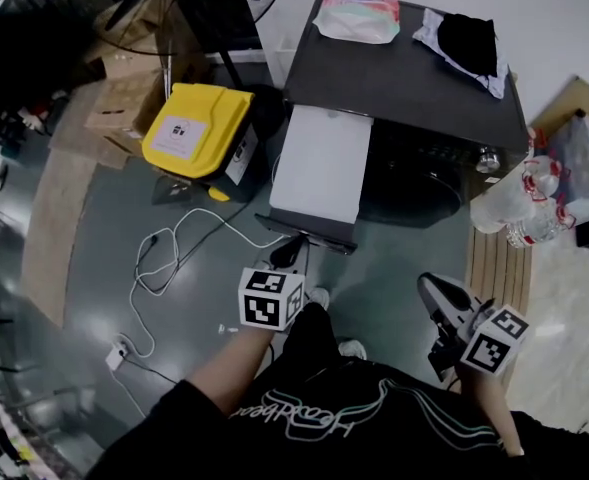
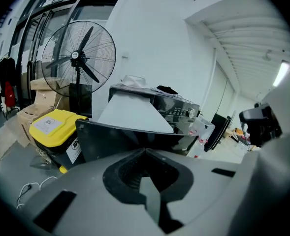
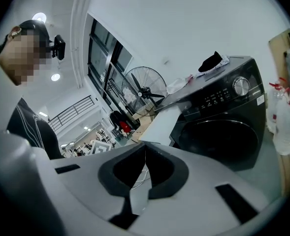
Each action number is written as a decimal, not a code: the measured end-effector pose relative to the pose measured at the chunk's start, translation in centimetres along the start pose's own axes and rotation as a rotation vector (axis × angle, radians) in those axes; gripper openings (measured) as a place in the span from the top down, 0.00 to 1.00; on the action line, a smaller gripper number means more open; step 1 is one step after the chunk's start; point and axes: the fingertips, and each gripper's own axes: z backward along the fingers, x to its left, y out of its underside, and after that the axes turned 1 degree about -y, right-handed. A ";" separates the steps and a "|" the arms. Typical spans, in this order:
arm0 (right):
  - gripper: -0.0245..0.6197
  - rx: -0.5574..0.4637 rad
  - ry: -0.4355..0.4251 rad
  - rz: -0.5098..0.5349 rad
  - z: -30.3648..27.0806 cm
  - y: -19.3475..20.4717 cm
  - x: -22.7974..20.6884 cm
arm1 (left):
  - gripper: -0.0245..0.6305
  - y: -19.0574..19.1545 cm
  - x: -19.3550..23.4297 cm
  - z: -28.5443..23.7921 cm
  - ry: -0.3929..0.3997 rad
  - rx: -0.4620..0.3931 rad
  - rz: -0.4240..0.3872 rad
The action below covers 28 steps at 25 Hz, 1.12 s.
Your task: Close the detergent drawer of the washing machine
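The dark washing machine [image 1: 404, 68] stands ahead with its detergent drawer [image 1: 322, 163] pulled far out, white on top with a dark front panel [image 1: 309, 230]. My left gripper [image 1: 292, 252] is shut and sits just in front of that panel. In the left gripper view the front panel [image 2: 125, 139] fills the space right beyond the left gripper [image 2: 145, 152]. My right gripper [image 1: 432, 284] is shut and empty, held lower right, away from the machine. The right gripper view looks past the right gripper [image 3: 145, 146] to the drawer [image 3: 162, 122] and the round door [image 3: 218, 136].
A yellow-lidded bin [image 1: 196, 128] and cardboard boxes [image 1: 124, 98] stand left of the machine, with a fan [image 2: 78, 58] behind. A white cable [image 1: 164, 258] lies on the floor. Bagged plastic bottles [image 1: 519, 203] sit at the right. A packet [image 1: 359, 13] and dark cloth [image 1: 466, 40] lie on the machine.
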 end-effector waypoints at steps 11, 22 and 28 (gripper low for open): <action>0.92 0.001 0.018 -0.012 -0.2 0.2 -0.7 | 0.93 -0.7 -0.1 0.0 0.001 -0.010 0.036; 0.92 -0.007 0.019 -0.016 -0.3 -0.8 -1.5 | 0.93 -2.7 -1.2 -0.8 0.036 -0.052 0.025; 0.92 -0.020 0.030 -0.023 -0.1 -1.4 -2.0 | 0.93 -3.2 -1.1 -1.4 0.019 -0.053 0.032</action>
